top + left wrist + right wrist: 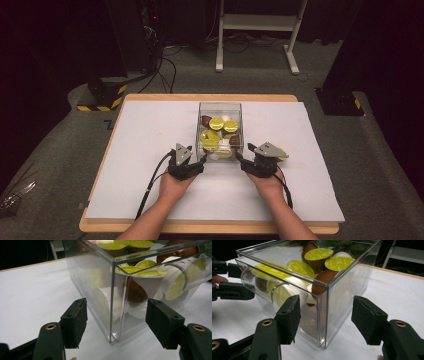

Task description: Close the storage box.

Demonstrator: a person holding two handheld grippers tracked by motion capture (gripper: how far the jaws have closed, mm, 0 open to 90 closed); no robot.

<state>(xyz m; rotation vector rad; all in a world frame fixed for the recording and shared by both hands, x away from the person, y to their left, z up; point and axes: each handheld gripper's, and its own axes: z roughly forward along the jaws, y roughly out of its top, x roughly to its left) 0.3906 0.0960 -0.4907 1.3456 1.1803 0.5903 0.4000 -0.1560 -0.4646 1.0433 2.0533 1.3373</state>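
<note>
between both open grippers, clear box

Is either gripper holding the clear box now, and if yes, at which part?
Nothing is held. The left gripper and the right gripper each straddle a near corner of the clear box, but their pads stand apart from its walls.

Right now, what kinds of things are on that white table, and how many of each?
Clear plastic box: 1
Hand-held gripper: 2, the left hand-held gripper and the right hand-held gripper
Coffee pods inside the box: too piled up to count exactly
Total besides pods: 3
</note>
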